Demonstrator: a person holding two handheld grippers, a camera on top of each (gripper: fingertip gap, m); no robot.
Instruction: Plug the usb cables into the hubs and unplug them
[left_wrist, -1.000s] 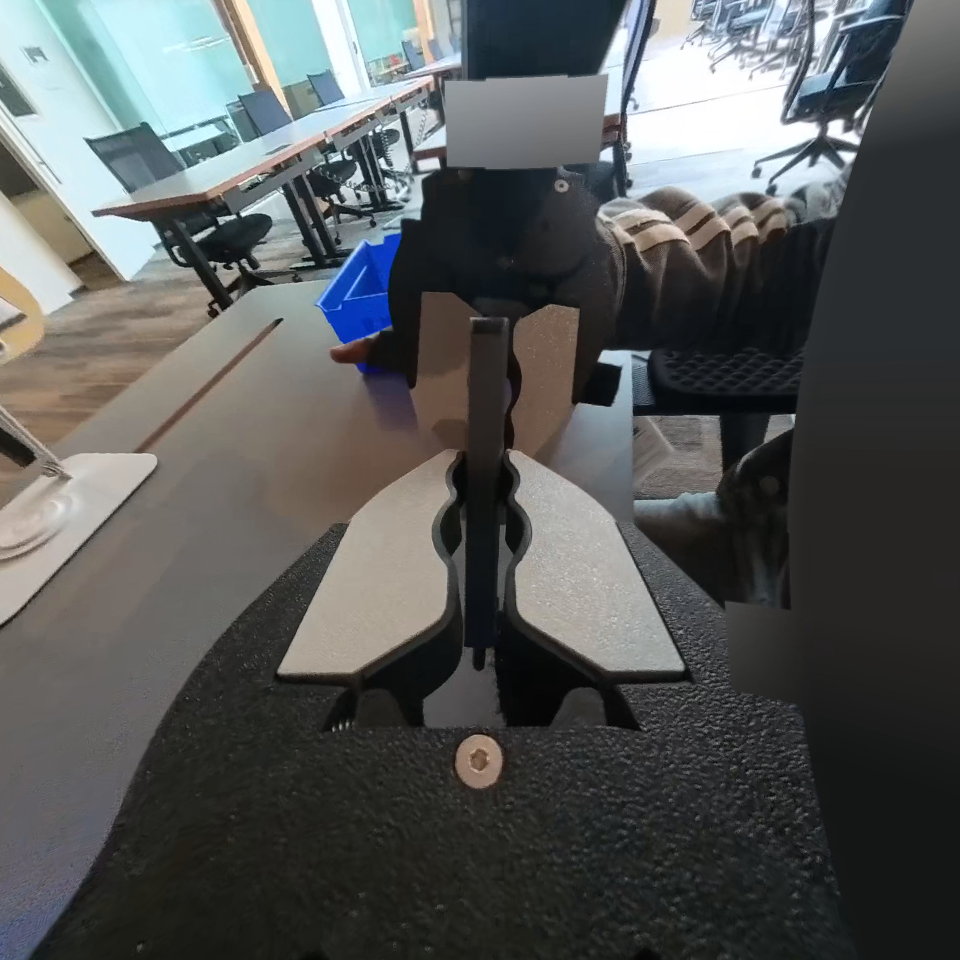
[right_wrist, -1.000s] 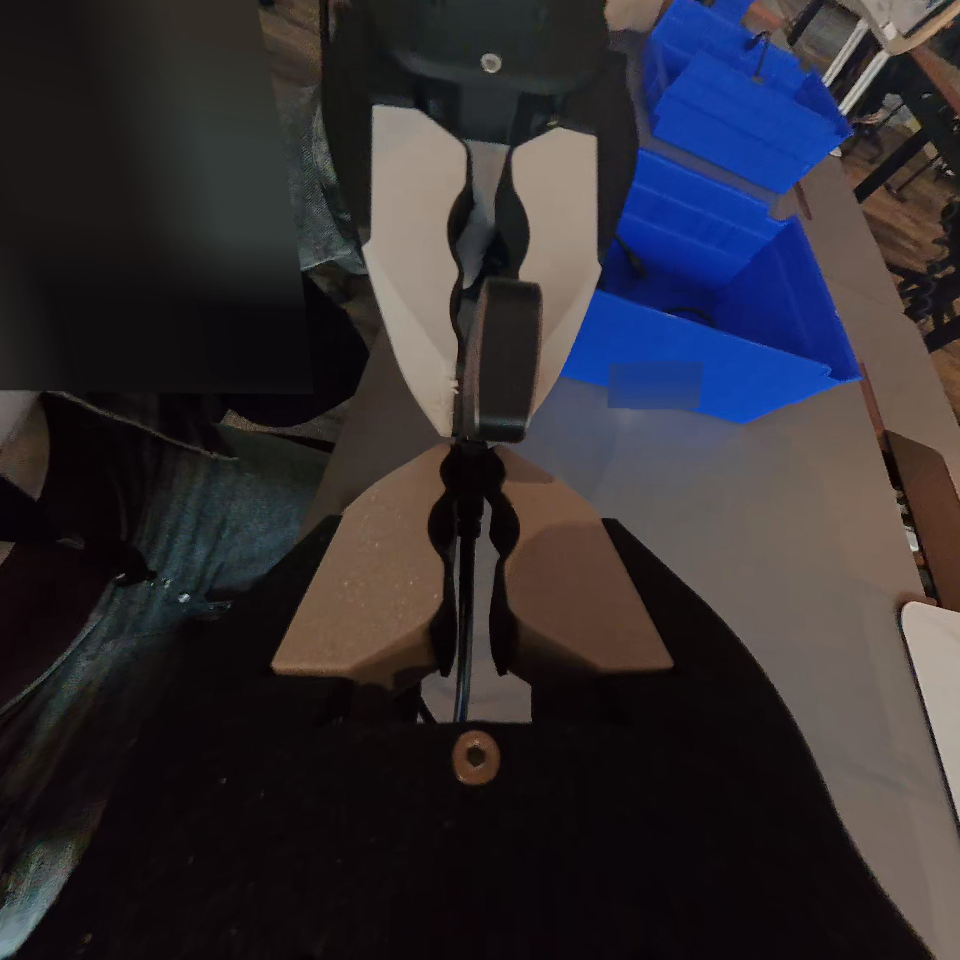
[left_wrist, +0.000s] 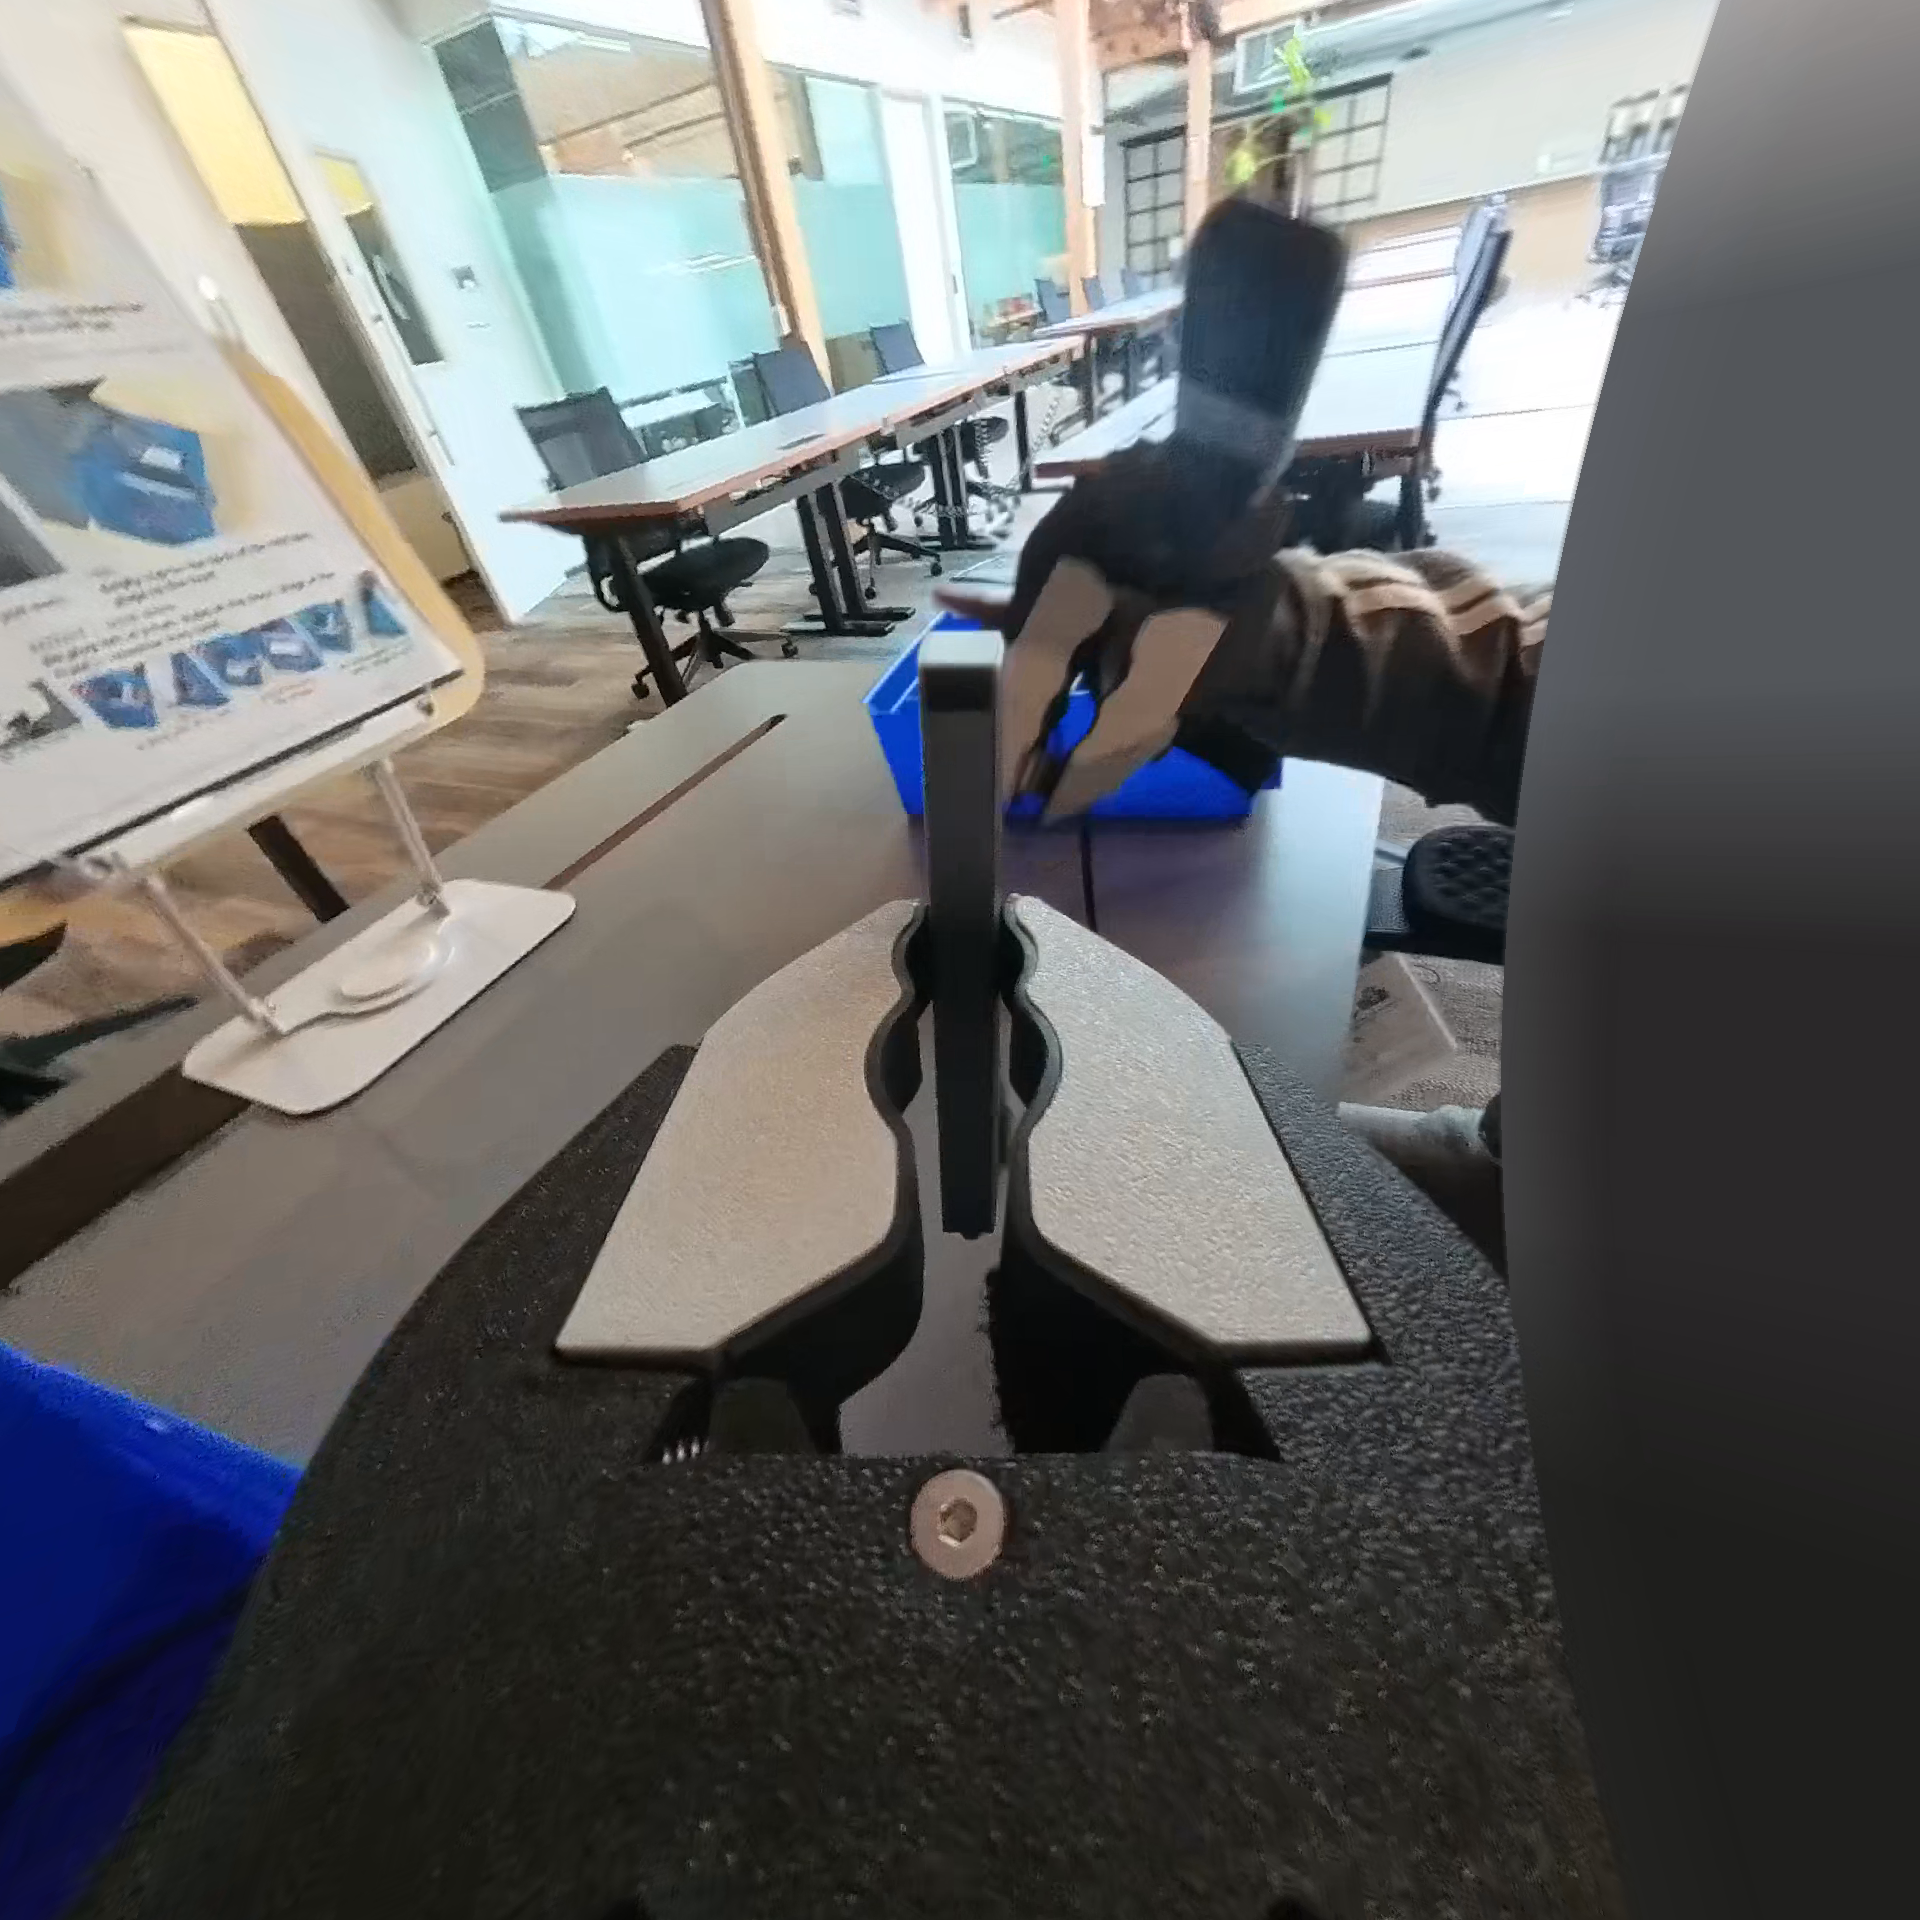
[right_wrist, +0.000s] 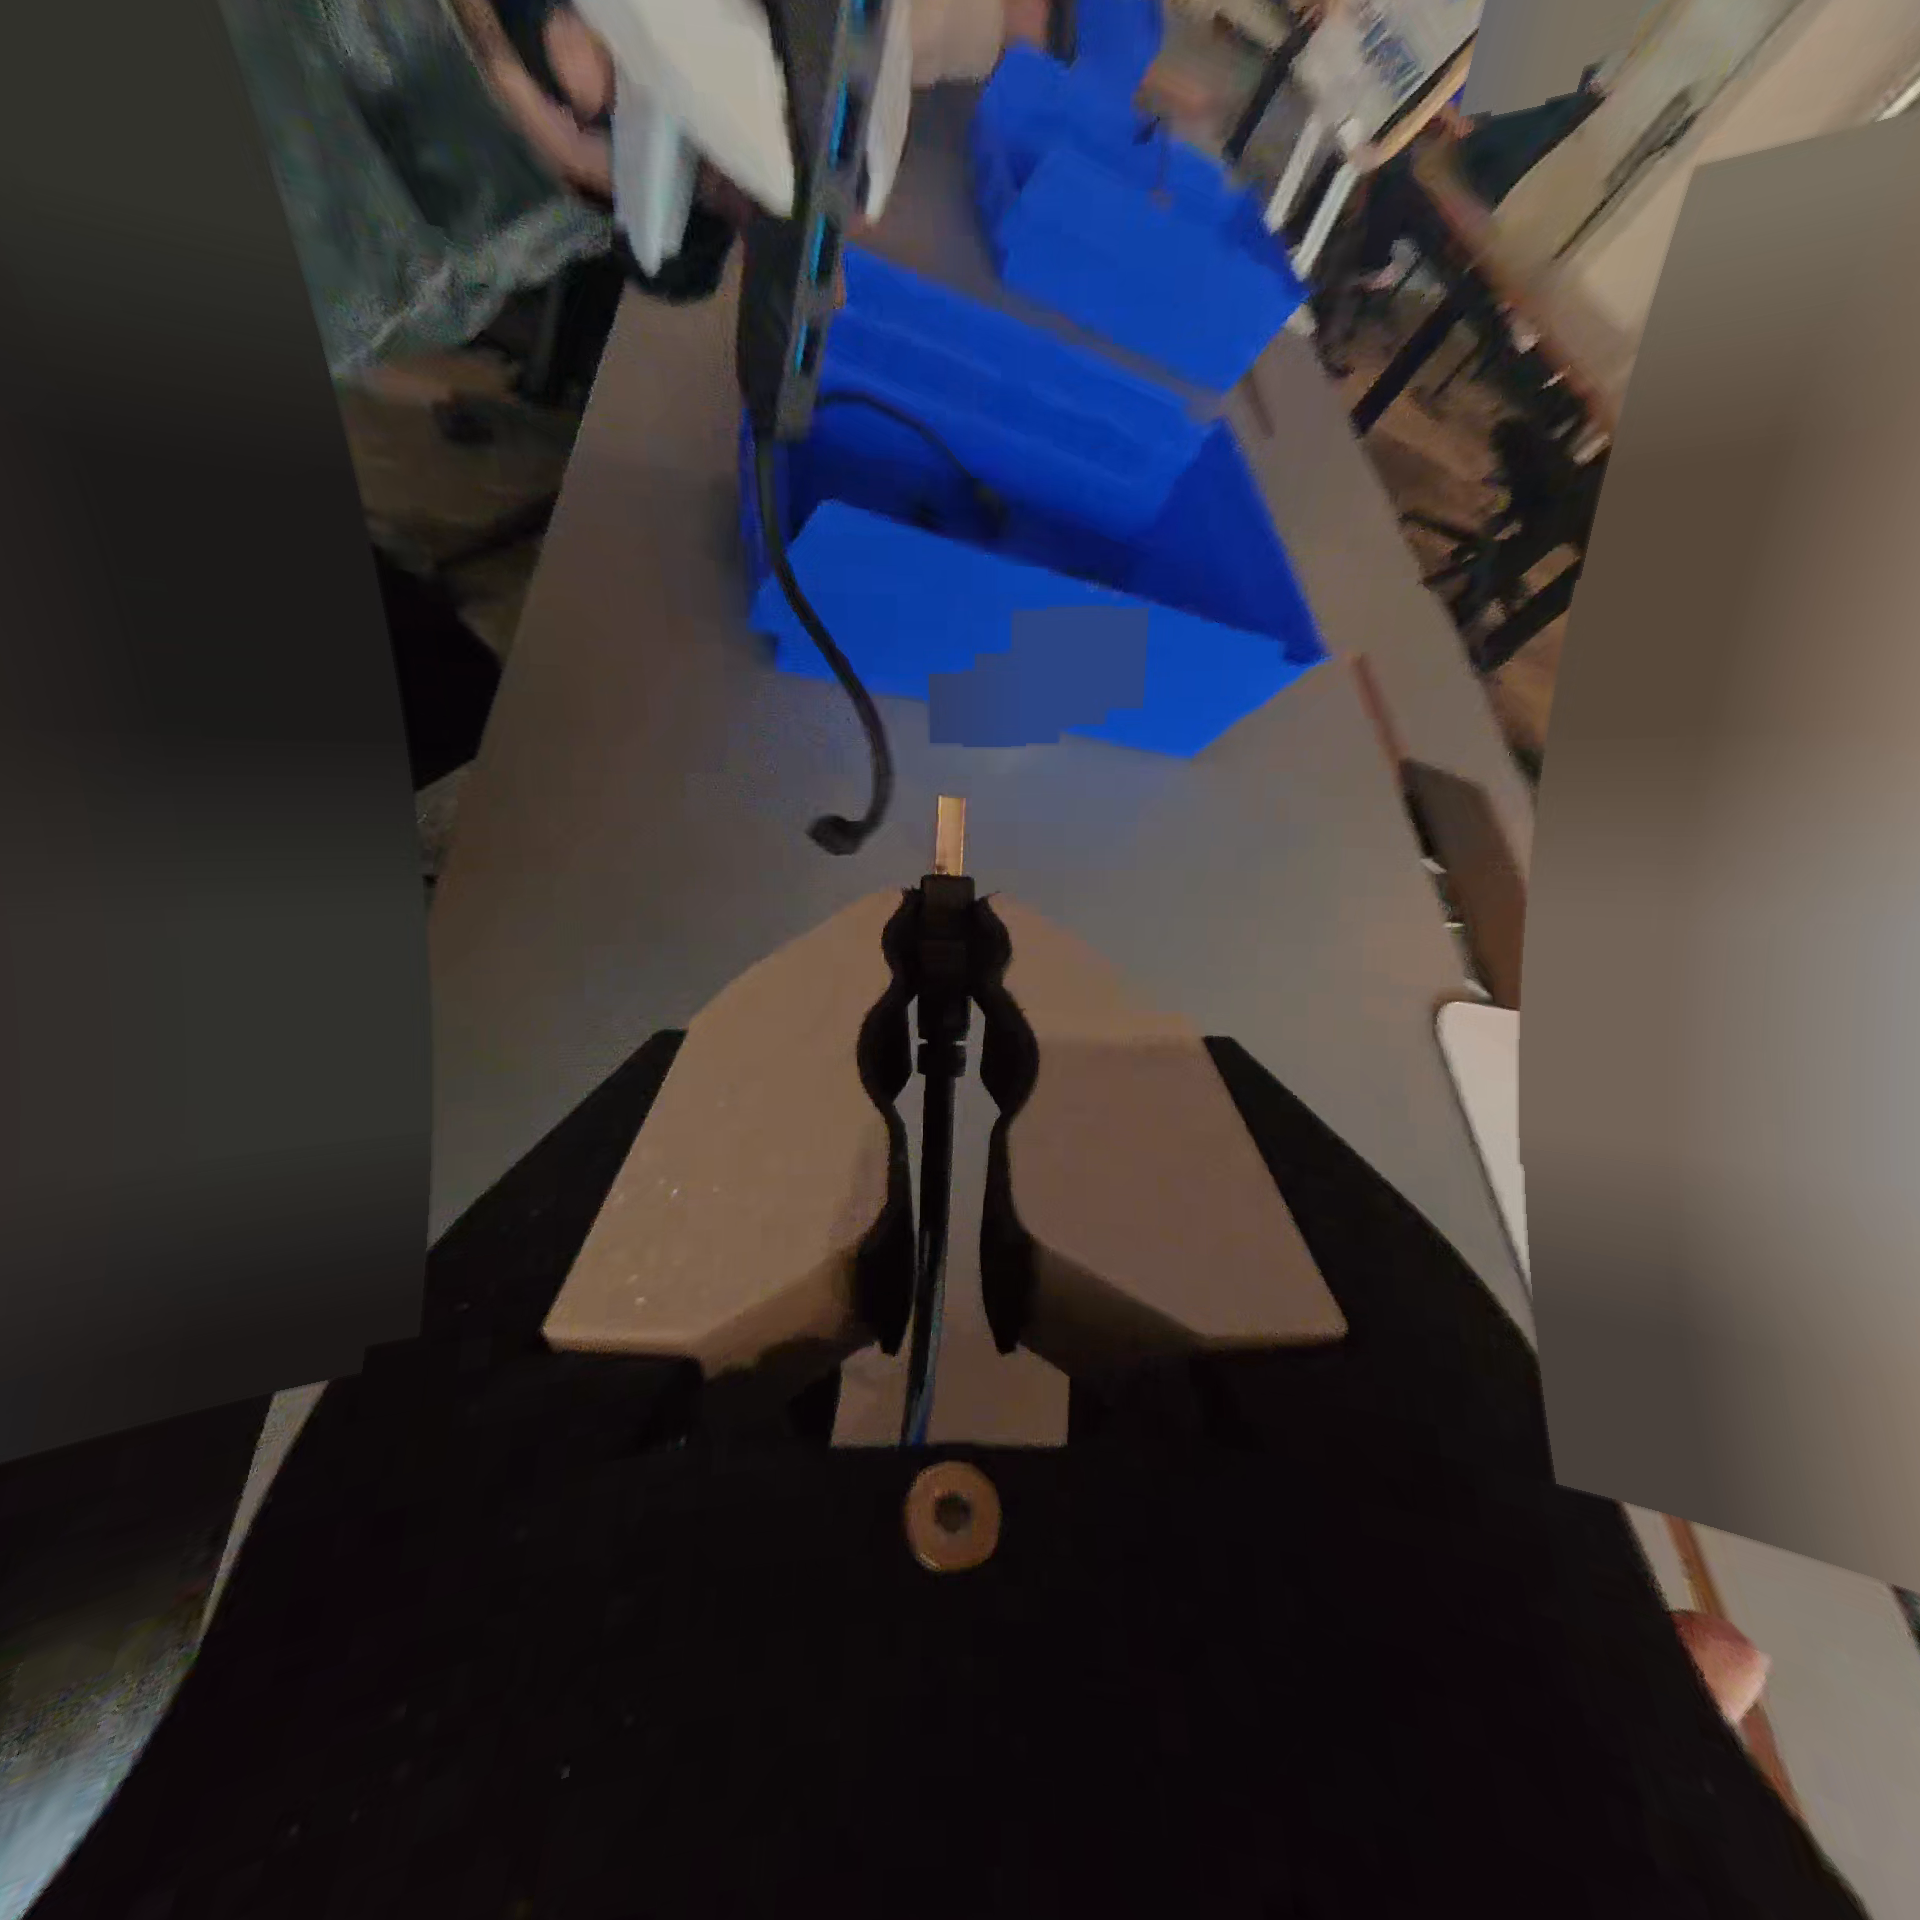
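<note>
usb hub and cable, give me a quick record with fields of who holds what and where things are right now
left gripper: shut on usb hub, hub upright between its fingers
right gripper: shut on usb cable by its plug
plug: metal tip bare, not in the hub
hub's own cable: hangs loose toward the table
blue bins: on the table beyond the plug

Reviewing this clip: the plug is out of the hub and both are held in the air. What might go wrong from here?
1. The hub's own cable dangles to the table beside the blue bin; it may snag as the hub moves.
2. The right gripper pinches the USB plug only at its rear, so it may twist on re-insertion.
3. The left gripper holds the hub low down; pushing may tilt it.
</note>
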